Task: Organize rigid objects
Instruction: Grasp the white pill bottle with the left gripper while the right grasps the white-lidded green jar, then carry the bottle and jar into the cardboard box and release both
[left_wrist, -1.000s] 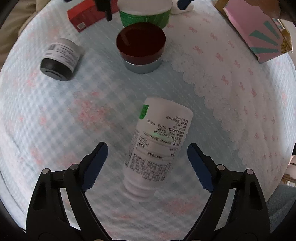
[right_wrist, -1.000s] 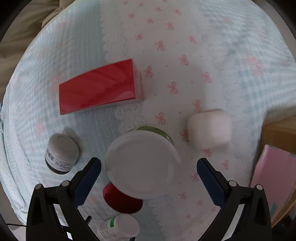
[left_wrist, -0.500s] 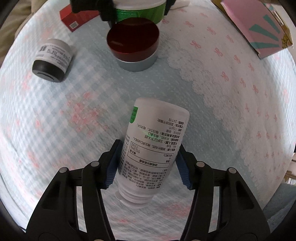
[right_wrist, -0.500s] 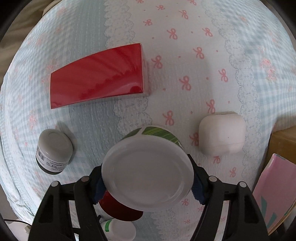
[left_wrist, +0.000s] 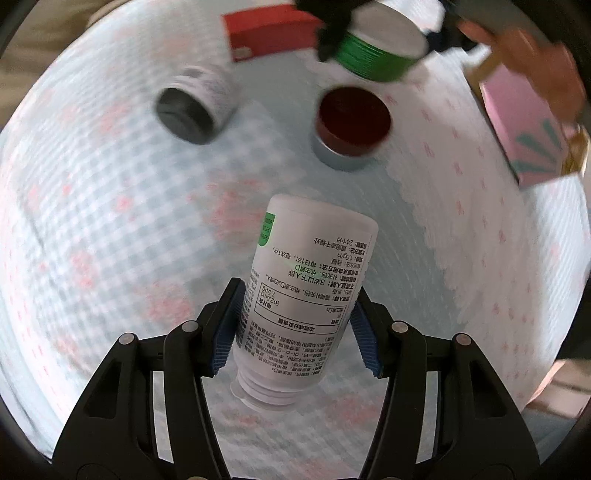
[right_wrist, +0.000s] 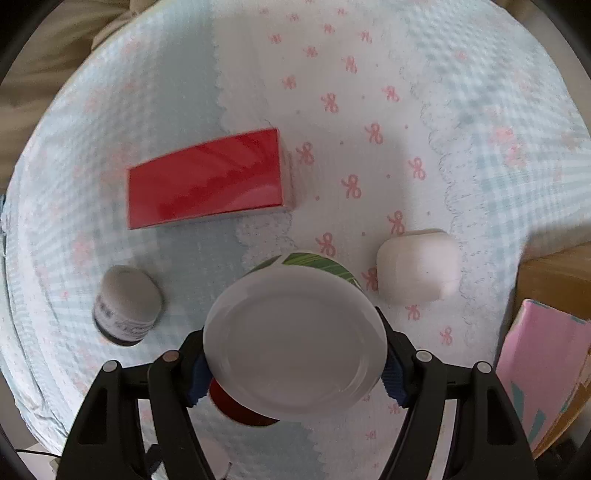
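My left gripper (left_wrist: 293, 328) is shut on a white pill bottle (left_wrist: 310, 280) with printed text, held above the cloth, cap end toward me. My right gripper (right_wrist: 293, 369) is shut on a green jar with a white lid (right_wrist: 295, 341), lifted off the cloth; the jar also shows in the left wrist view (left_wrist: 376, 48). A red-lidded tin (left_wrist: 352, 127) stands on the cloth, partly hidden under the jar in the right wrist view (right_wrist: 236, 410). A small dark jar (left_wrist: 195, 105) lies on its side.
A red box (right_wrist: 207, 182) lies flat on the patterned blue-and-white cloth (right_wrist: 369, 92). A white rounded case (right_wrist: 417, 271) sits to the right. A pink box (right_wrist: 543, 369) and a cardboard box (right_wrist: 554, 273) stand at the right edge.
Both grippers closed, the left on the pill bottle and the right on the green jar, and both have lifted their objects off the cloth.
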